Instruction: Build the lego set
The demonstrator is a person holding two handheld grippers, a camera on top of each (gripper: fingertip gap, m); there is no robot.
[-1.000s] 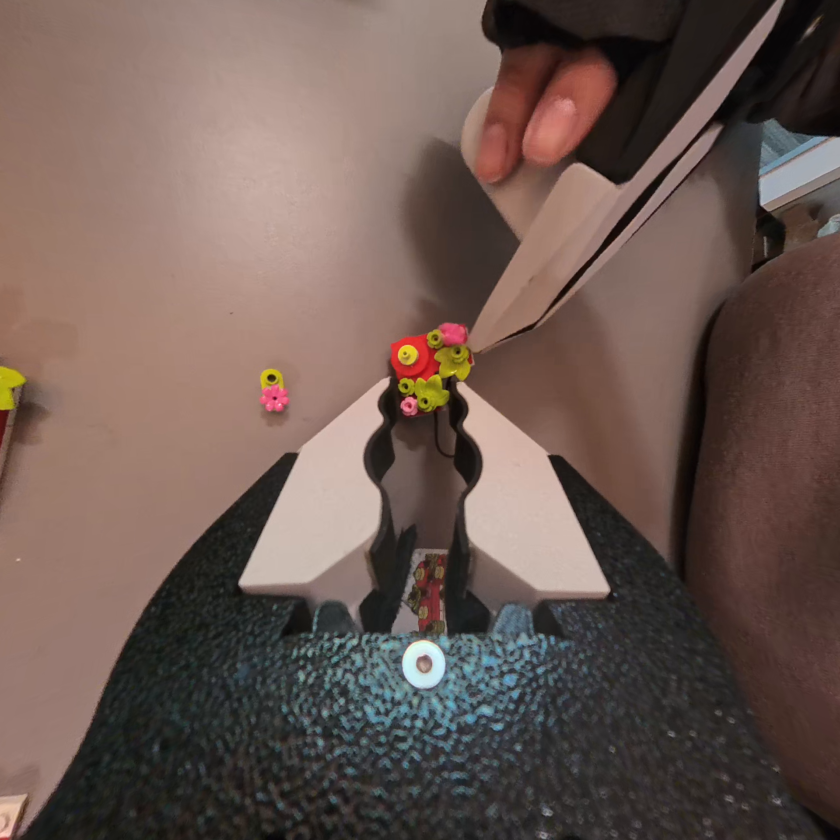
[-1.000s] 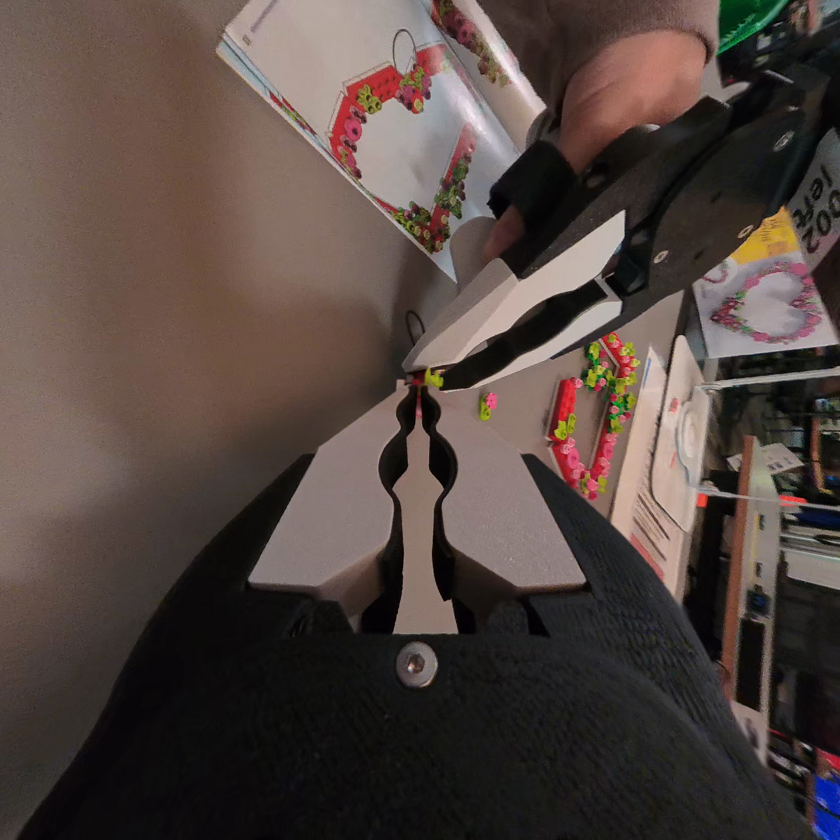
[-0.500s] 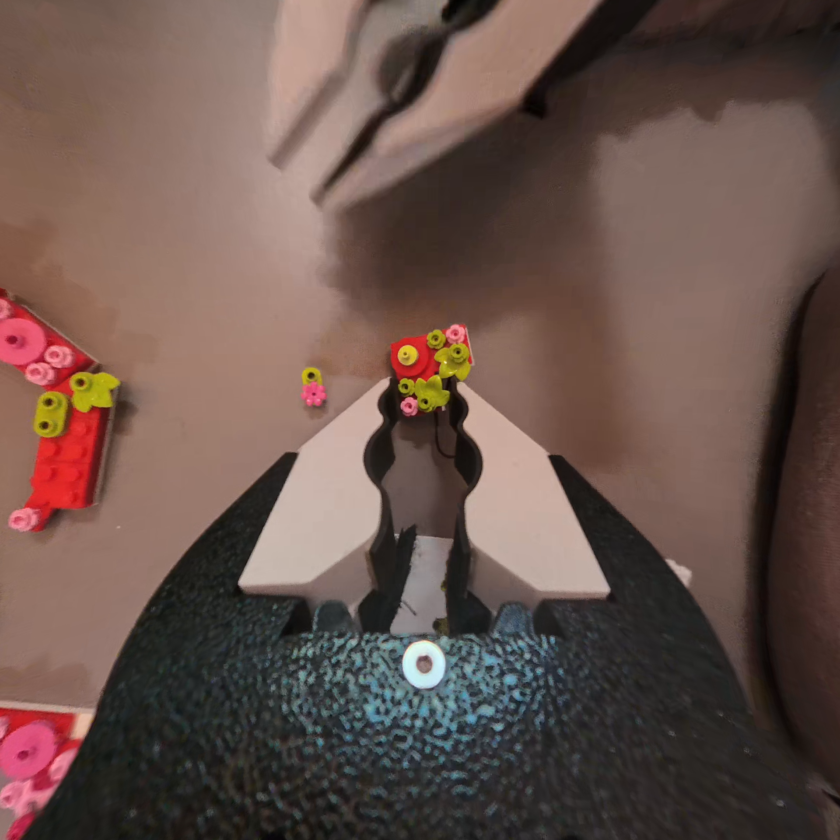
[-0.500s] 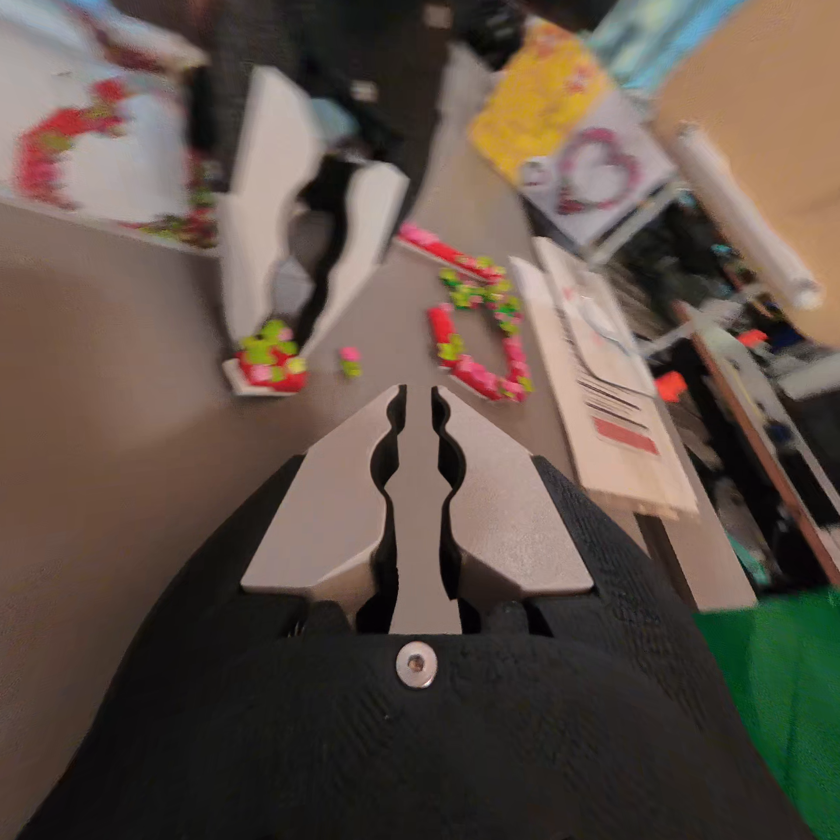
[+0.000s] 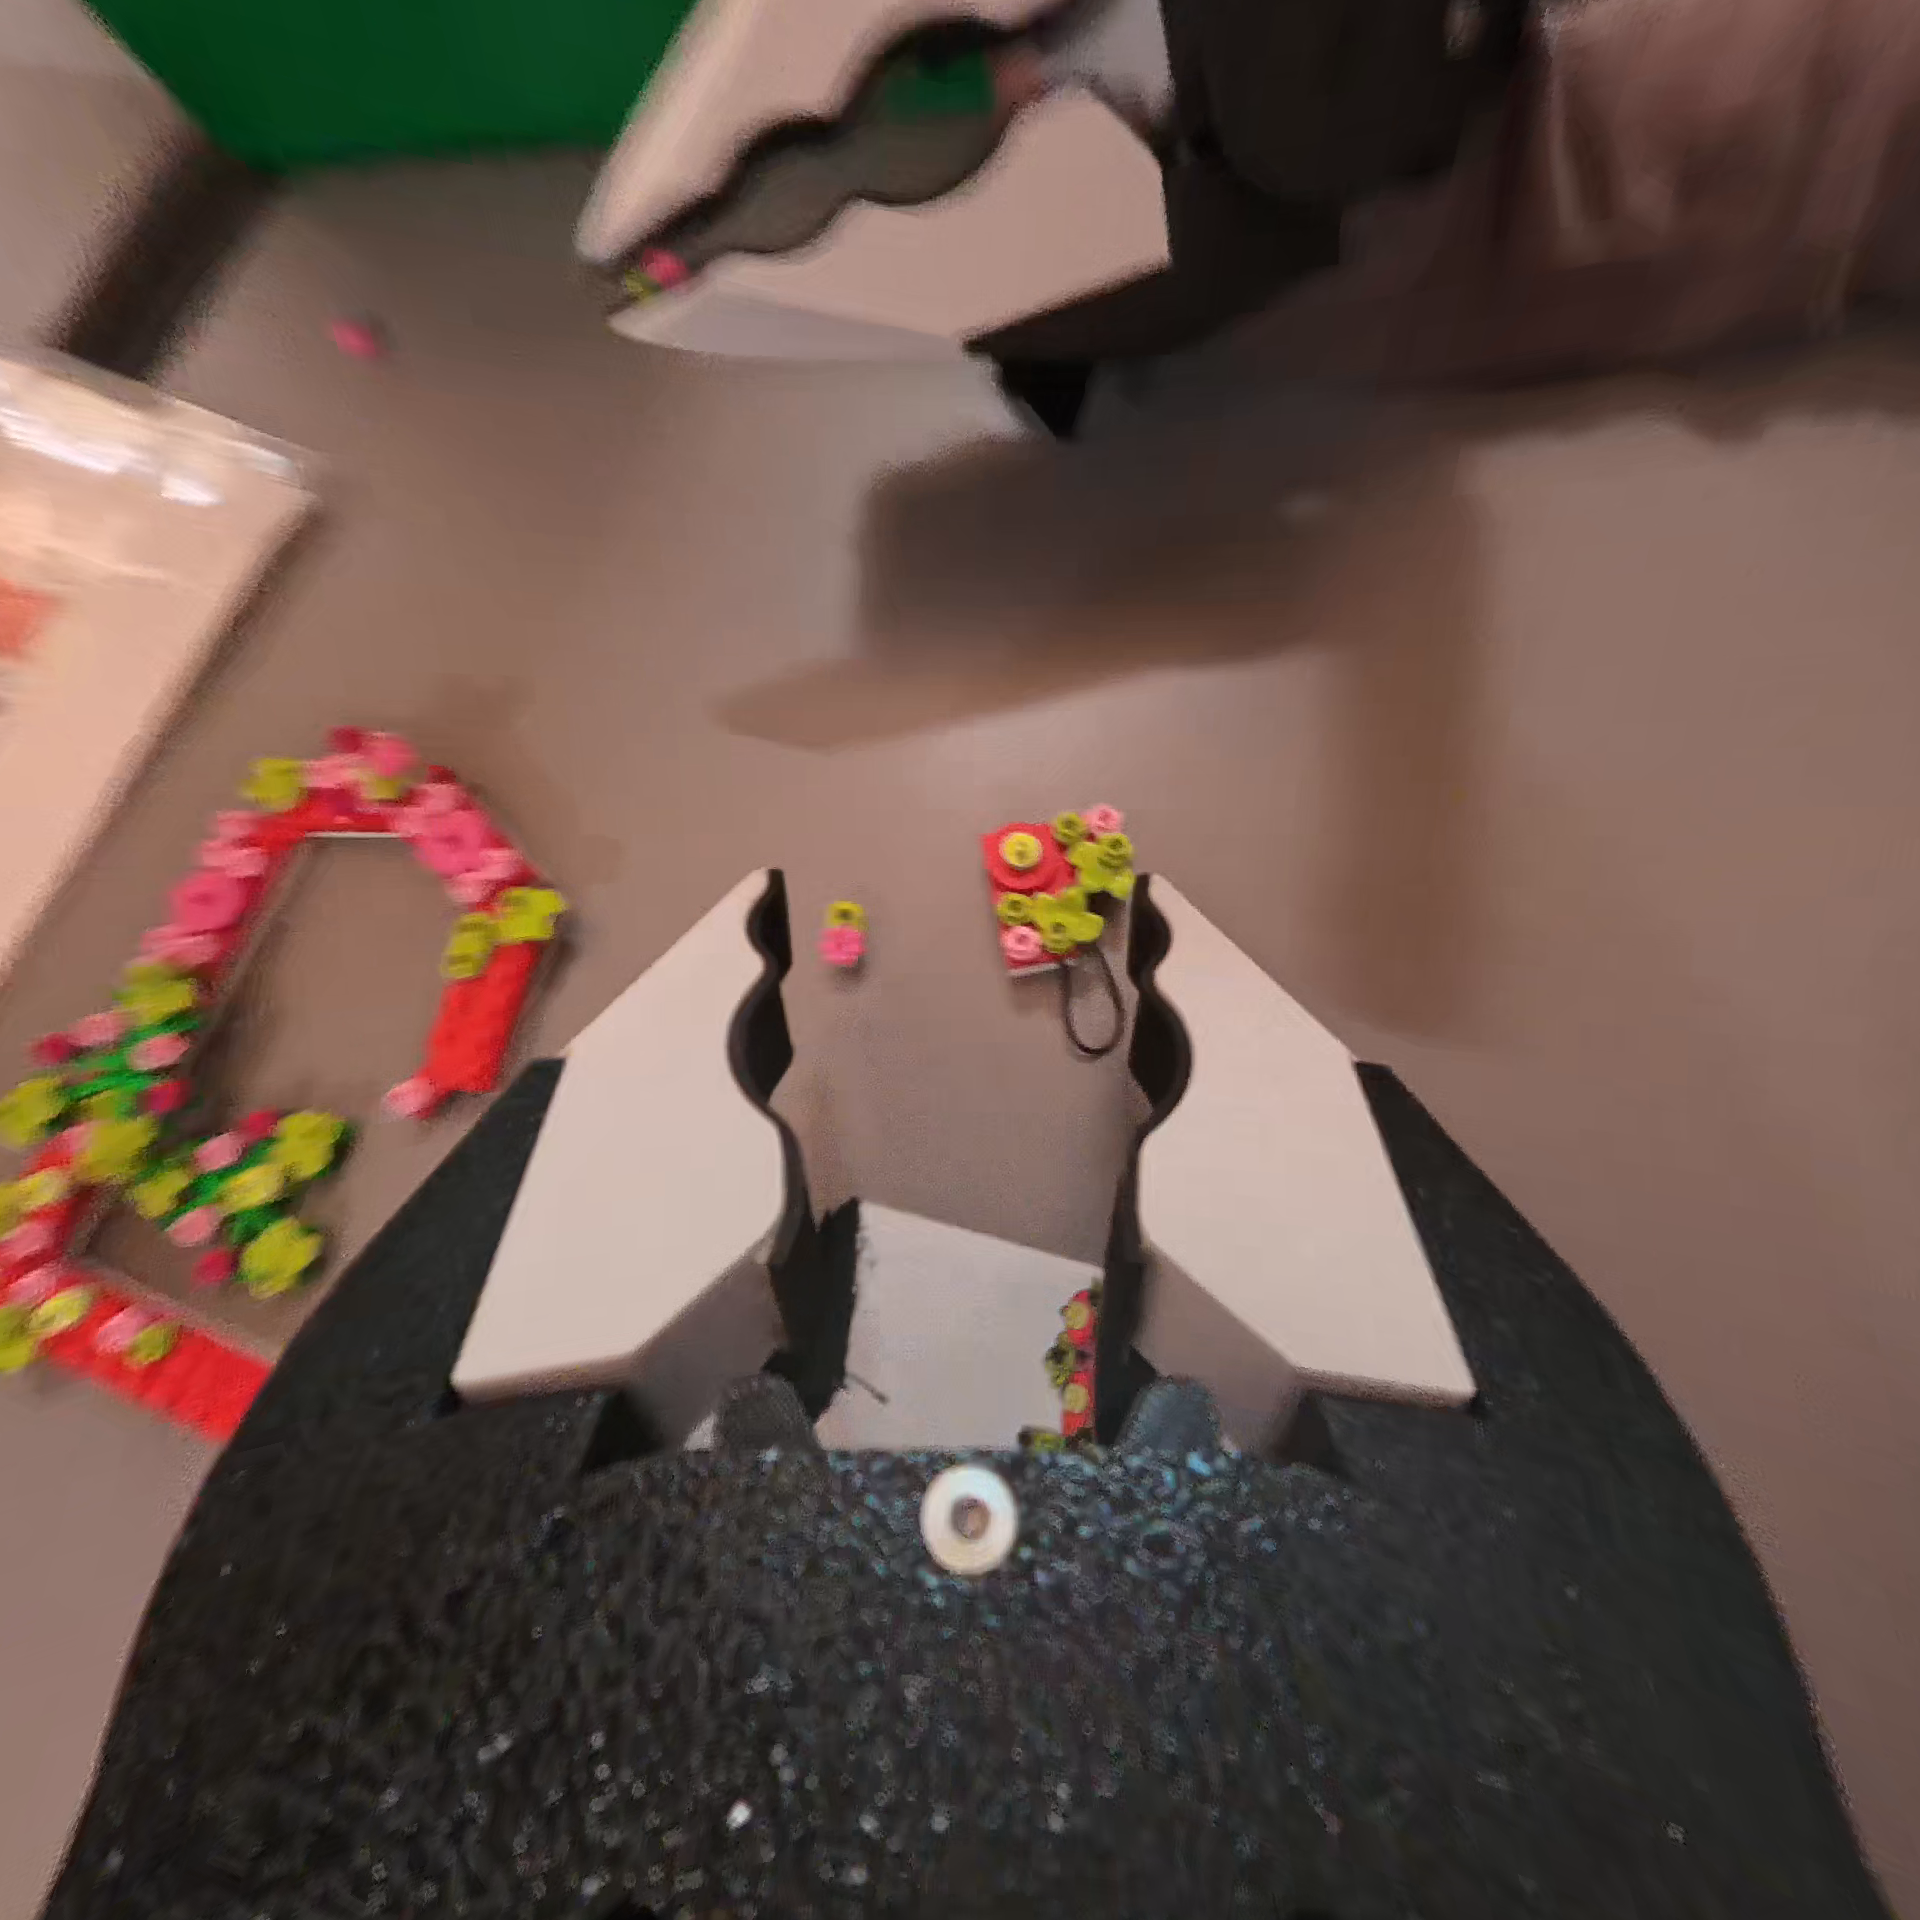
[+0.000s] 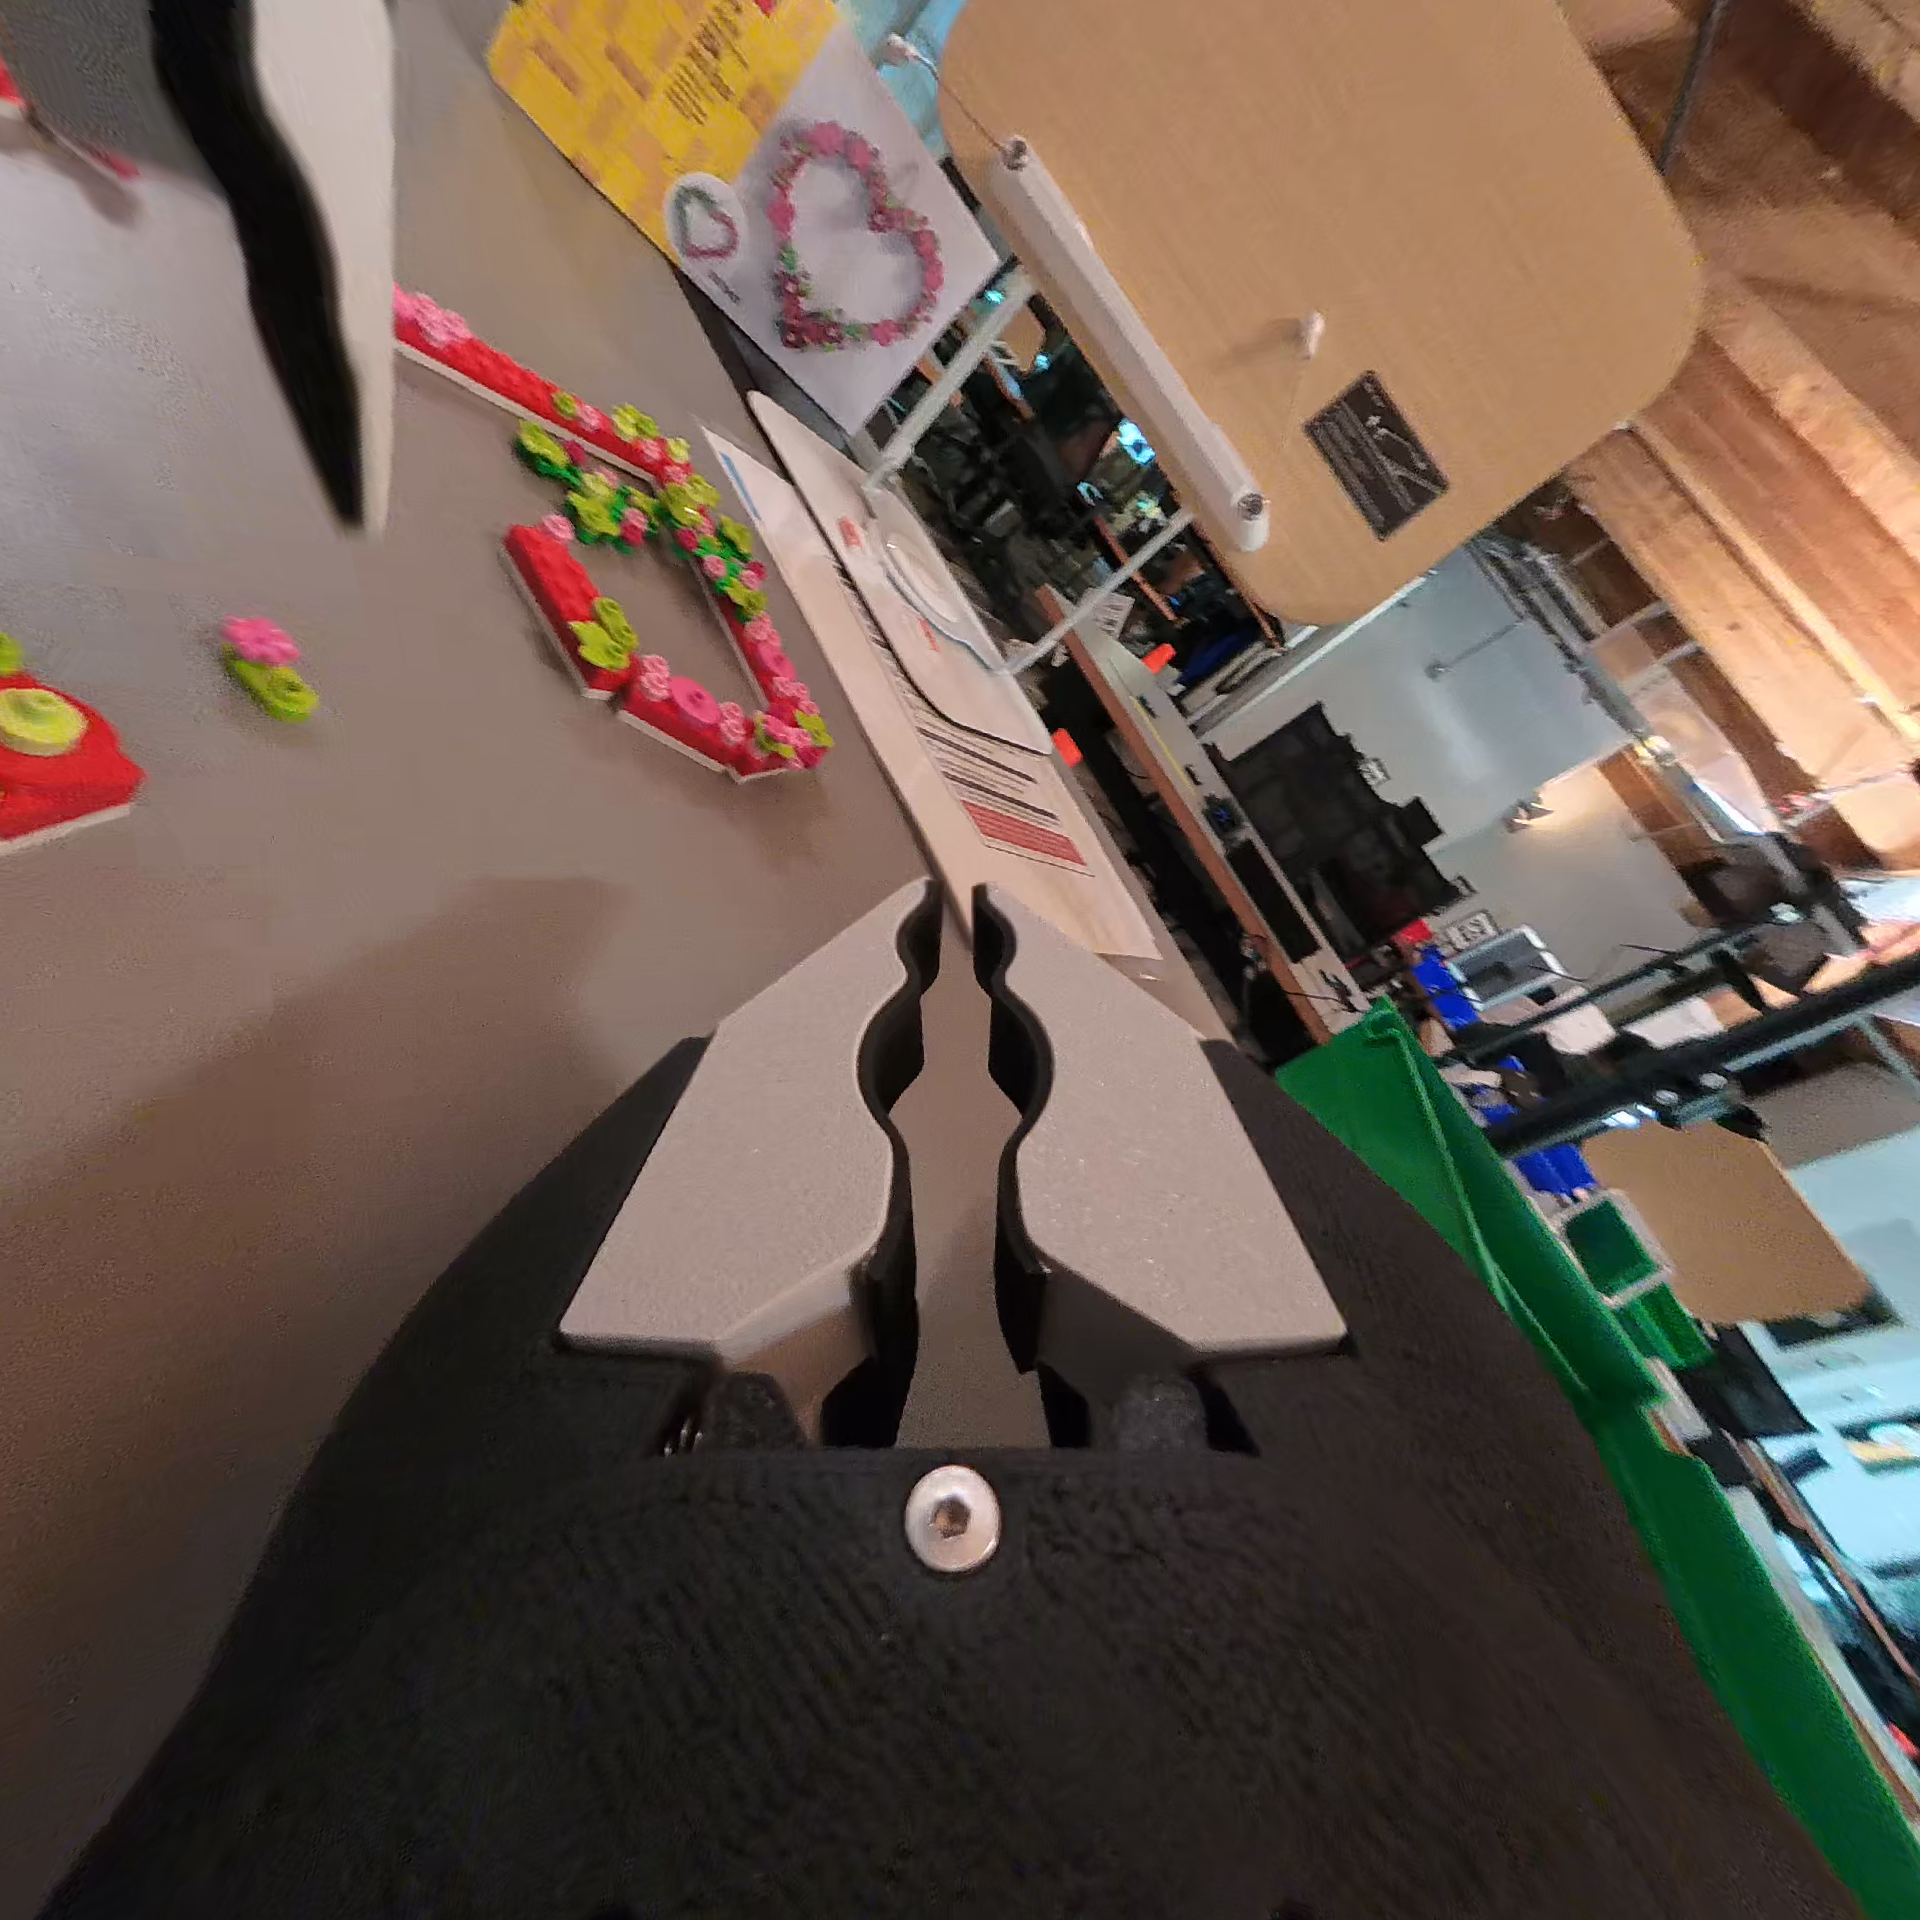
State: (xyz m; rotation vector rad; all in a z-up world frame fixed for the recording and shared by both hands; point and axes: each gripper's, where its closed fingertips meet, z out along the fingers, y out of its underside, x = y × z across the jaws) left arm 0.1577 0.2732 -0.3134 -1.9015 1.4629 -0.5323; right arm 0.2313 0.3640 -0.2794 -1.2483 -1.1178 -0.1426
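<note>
In the left wrist view my left gripper (image 5: pixel 958 894) is open and empty above the grey table. A small red lego segment (image 5: pixel 1049 883) with lime and pink flowers lies on the table just inside the right fingertip, with a black cord loop (image 5: pixel 1091 1013) at its near end. A loose pink-and-lime piece (image 5: pixel 844 930) lies near the left fingertip. The partly built red flower heart (image 5: pixel 312 987) lies to the left. My right gripper (image 6: pixel 961 904) has its jaws almost together with nothing between them. It shows blurred at the top of the left wrist view (image 5: pixel 862 208).
In the right wrist view the heart (image 6: pixel 665 603), the loose piece (image 6: pixel 265 665) and the red segment (image 6: pixel 42 758) lie left of the gripper. Instruction sheets (image 6: pixel 935 675) and the set's box (image 6: pixel 831 208) lie beyond. A green bag (image 6: pixel 1558 1299) hangs at the table's edge.
My left gripper has opened and let go of the red segment, which now lies on the table. My right gripper has swung away from the segment toward the table's edge.
</note>
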